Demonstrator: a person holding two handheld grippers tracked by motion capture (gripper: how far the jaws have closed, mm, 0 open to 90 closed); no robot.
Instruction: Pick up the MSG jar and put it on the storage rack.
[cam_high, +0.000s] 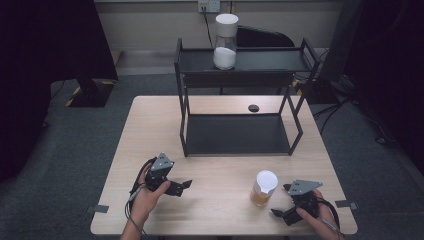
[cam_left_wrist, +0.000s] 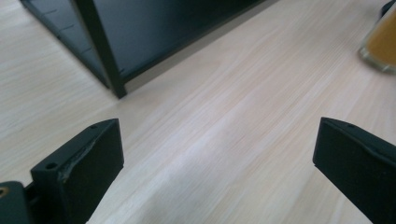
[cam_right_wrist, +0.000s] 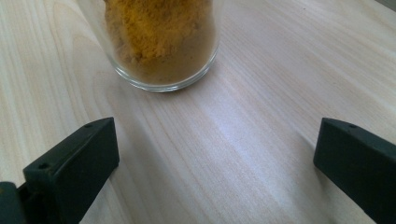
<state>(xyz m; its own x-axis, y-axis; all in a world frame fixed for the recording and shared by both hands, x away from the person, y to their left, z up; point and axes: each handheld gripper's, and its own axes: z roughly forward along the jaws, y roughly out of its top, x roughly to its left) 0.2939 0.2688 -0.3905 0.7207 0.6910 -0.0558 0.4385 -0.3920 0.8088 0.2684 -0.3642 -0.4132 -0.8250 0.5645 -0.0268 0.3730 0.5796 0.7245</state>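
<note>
A glass jar of orange-yellow powder with a white lid stands on the wooden table at the front right. My right gripper is open just right of it, jaws wide apart and pointing at its base; the jar of orange-yellow powder sits just ahead of them. My left gripper rests open at the front left, jaws facing right, nothing between them. The jar's edge shows at the far right of the left gripper view. A second jar of white powder stands on the top shelf of the black rack.
The black two-level metal rack's lower shelf sits on the table behind both grippers; its corner post is near the left gripper. A small dark round hole lies in the table behind the rack. Dark stands flank the table on the floor.
</note>
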